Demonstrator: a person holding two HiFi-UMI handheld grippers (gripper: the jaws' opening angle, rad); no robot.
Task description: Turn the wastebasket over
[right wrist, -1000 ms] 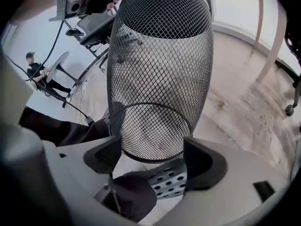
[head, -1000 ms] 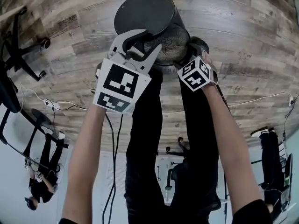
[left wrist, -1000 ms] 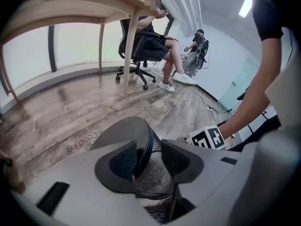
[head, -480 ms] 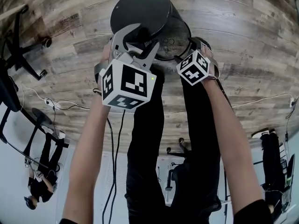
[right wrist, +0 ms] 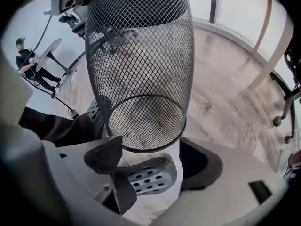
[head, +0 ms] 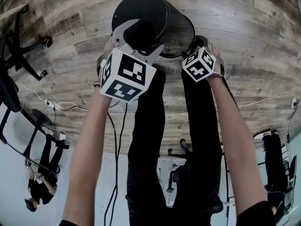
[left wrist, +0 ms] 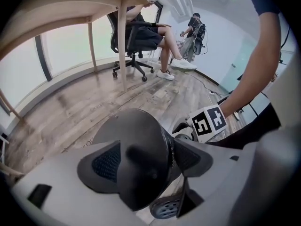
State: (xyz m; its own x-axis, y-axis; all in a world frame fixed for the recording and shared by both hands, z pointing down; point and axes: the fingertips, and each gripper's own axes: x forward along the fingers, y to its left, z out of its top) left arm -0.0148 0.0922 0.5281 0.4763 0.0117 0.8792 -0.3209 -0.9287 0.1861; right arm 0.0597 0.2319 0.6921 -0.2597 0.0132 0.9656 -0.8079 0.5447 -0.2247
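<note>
Mid-turn, the wastebasket (head: 146, 18) tilts base-up by the person's feet, its base between the left gripper's (left wrist: 146, 160) jaws, which have just been opening wide, and its rim between the right gripper's (right wrist: 150, 163) spread jaws; it likely needs seating rim-down next.

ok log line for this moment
wastebasket: upside down, solid base up | left gripper: fingers just opening, base between them | right gripper: open beside mesh wall, holding nothing
</note>
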